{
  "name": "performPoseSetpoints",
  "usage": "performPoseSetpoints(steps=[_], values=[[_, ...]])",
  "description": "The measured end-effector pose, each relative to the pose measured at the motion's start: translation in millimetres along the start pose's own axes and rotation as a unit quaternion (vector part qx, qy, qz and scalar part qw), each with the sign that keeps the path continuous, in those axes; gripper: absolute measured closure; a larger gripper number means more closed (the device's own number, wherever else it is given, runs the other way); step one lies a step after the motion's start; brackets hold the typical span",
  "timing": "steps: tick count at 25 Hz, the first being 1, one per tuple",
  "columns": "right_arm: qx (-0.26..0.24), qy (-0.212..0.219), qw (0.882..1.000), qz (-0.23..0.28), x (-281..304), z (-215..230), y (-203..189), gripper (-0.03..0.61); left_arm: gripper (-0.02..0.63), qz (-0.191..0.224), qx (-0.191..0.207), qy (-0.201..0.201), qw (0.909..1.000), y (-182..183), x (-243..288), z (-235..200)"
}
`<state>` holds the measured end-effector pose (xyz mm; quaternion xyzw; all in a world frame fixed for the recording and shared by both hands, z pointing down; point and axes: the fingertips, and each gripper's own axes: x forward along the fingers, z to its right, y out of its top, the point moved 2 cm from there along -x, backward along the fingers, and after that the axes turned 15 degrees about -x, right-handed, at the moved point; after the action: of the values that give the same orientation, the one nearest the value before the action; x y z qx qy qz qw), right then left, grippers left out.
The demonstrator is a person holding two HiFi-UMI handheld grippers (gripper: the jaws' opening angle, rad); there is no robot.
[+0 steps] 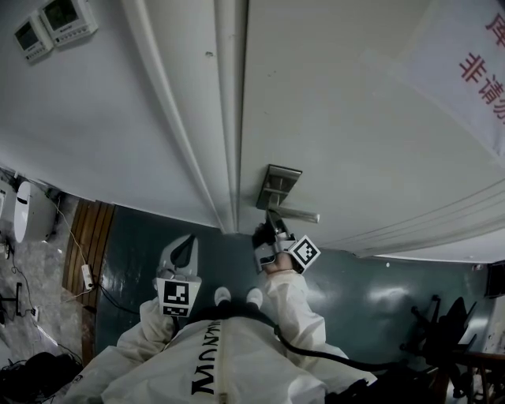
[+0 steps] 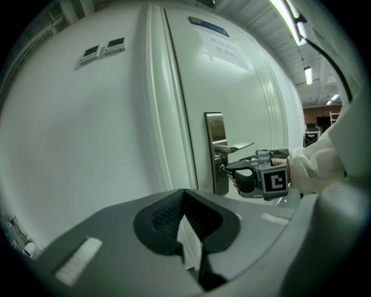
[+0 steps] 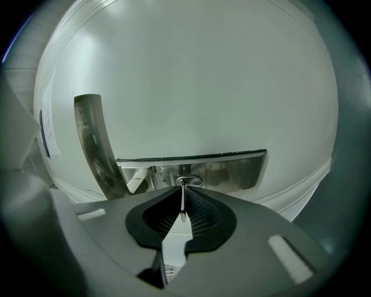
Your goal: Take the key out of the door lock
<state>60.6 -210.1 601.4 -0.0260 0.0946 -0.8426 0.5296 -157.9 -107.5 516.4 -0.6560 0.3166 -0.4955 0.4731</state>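
A thin metal key (image 3: 183,203) sticks out of the keyhole (image 3: 189,181) in the steel lock plate (image 1: 278,188), under the lever handle (image 1: 296,215) of a white door (image 1: 339,95). My right gripper (image 3: 183,196) points level at the plate, its ribbed pads pressed on the key's flat bow. The left gripper view shows this right gripper (image 2: 232,168) with its tips at the plate (image 2: 215,151) below the handle (image 2: 235,147). My left gripper (image 2: 184,194) hangs back to the left of the door frame, tips together, nothing in it. In the head view it (image 1: 189,241) sits low left.
The door frame (image 1: 225,118) runs beside the lock. Two wall control panels (image 1: 55,24) are mounted at the upper left. A paper notice (image 1: 473,71) hangs on the door. Cables and a power strip (image 1: 87,276) lie on the floor at left; dark equipment (image 1: 442,323) stands right.
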Motion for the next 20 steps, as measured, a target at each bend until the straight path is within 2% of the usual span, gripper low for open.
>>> performPoseSetpoints(steps=[20], values=[[0.013, -0.014, 1.000, 0.005, -1.7, -0.4, 0.1, 0.555, 0.614, 0.000, -0.010, 0.008, 0.9999, -5.8, -7.4, 3.7]])
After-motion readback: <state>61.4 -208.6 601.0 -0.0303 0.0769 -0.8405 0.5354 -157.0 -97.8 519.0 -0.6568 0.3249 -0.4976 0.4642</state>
